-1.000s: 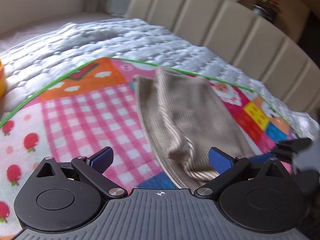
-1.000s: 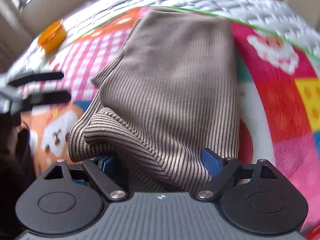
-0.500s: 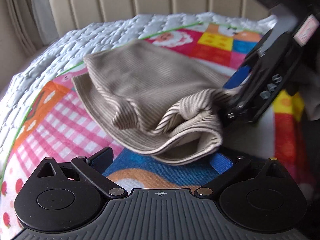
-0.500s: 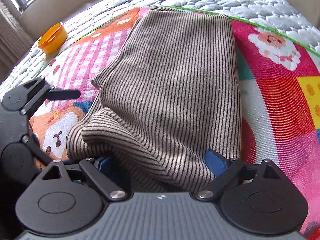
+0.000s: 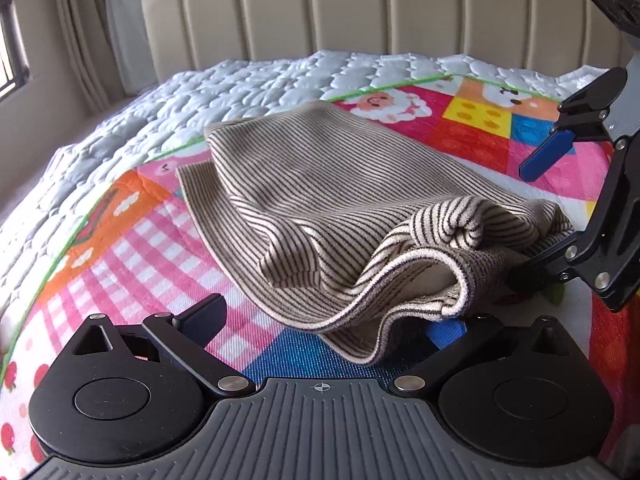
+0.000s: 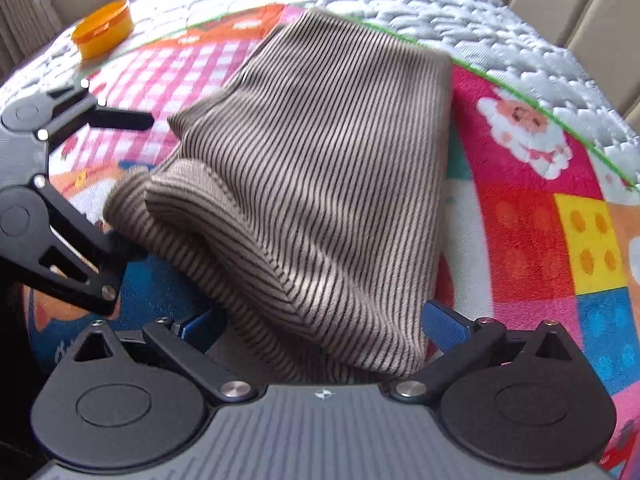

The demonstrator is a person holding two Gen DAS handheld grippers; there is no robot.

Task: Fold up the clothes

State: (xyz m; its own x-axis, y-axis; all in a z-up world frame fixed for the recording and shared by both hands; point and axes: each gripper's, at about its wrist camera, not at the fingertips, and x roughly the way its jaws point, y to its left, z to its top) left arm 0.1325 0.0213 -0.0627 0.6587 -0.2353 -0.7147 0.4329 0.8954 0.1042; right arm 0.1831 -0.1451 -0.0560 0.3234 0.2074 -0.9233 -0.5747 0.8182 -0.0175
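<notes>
Striped garment lay half-folded on the patchwork mat, near hem bunched. Right gripper had just been opening; jaws stood wide, cloth between them but unpinched. Left gripper also spread, empty, at the rumpled corner. Judged: fold just released. Next move needs a regrip of the hem, or smoothing.

Garment beige, dark-striped; mat multicoloured patchwork; lid seemingly orange.
</notes>
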